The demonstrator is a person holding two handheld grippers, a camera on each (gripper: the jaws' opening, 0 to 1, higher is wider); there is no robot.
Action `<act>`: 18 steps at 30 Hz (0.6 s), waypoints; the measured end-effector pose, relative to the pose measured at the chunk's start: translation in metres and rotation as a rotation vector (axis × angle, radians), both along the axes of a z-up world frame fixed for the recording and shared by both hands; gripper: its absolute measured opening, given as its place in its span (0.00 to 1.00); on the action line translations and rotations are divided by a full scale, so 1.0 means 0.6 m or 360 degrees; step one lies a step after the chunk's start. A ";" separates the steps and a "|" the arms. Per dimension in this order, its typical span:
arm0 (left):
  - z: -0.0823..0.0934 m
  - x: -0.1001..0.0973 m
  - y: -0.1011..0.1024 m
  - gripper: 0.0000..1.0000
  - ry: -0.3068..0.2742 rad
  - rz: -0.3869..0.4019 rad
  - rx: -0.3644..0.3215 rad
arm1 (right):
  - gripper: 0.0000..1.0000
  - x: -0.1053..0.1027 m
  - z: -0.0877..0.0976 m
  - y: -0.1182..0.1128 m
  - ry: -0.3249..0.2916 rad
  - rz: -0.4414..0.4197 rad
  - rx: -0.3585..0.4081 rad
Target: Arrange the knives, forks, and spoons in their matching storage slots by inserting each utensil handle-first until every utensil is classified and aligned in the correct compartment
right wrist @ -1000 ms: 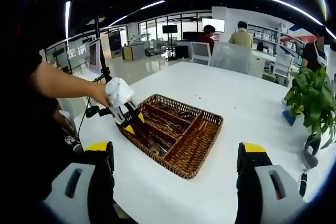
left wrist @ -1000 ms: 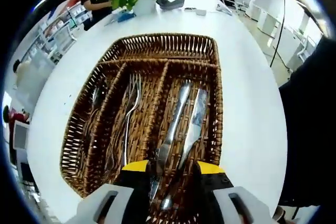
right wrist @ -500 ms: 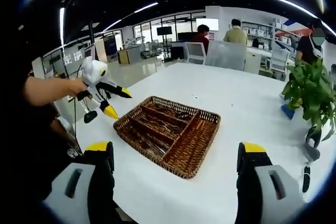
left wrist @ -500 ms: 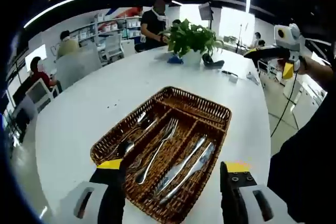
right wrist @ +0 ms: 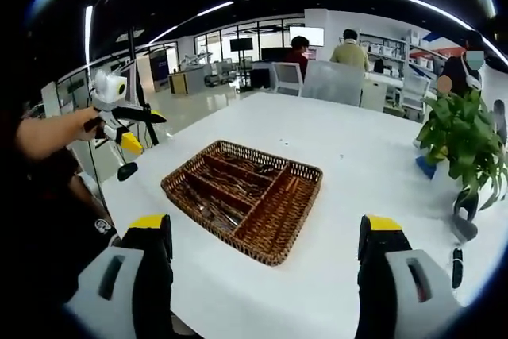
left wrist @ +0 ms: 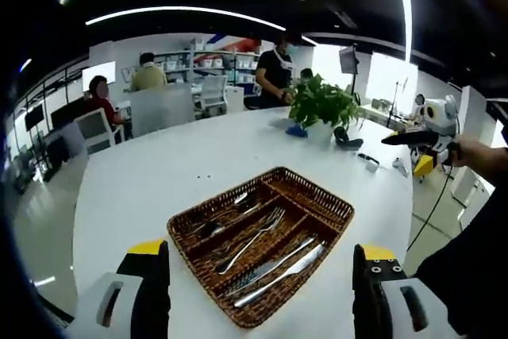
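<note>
Both grippers hang with jaws spread wide and empty: left gripper (left wrist: 258, 291), right gripper (right wrist: 266, 260). Ahead on the white worktop (left wrist: 143, 188) sits the wicker cutlery tray (left wrist: 262, 240), with knives (left wrist: 278, 269), forks (left wrist: 252, 240) and spoons (left wrist: 216, 220) lying in separate slots. A potted plant (left wrist: 321, 109) stands beyond the tray.

One wicker tray (left wrist: 337, 209) holds two knives (left wrist: 279, 267), one fork (left wrist: 252, 240) and some spoons (left wrist: 213, 225), count unclear; one potted plant (left wrist: 321, 106) stands near.
</note>
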State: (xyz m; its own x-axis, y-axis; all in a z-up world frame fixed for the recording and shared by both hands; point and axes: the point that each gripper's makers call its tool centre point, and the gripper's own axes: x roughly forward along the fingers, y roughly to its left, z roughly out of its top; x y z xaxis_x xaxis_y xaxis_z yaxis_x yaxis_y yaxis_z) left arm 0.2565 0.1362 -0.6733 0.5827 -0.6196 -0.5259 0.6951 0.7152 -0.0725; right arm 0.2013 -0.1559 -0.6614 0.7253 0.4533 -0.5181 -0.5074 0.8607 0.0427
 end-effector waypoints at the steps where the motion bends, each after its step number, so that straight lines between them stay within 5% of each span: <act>1: 0.004 -0.006 0.003 1.00 -0.0002 0.0014 -0.0006 | 1.00 -0.003 0.001 -0.001 -0.0002 0.0003 0.0000; 9: 0.047 -0.052 0.032 1.00 -0.0034 0.0148 -0.0080 | 1.00 -0.022 0.003 -0.005 0.0006 0.0041 -0.0027; 18: 0.061 -0.103 0.055 1.00 -0.0025 0.0216 -0.0067 | 1.00 -0.051 0.010 -0.015 0.0007 0.0032 -0.0013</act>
State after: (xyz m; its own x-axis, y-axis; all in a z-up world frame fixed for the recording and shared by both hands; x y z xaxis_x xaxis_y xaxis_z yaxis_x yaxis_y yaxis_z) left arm 0.1947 0.1691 -0.6365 0.6705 -0.5560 -0.4913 0.5936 0.7992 -0.0943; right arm 0.1706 -0.1651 -0.6554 0.7138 0.4637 -0.5248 -0.5245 0.8506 0.0381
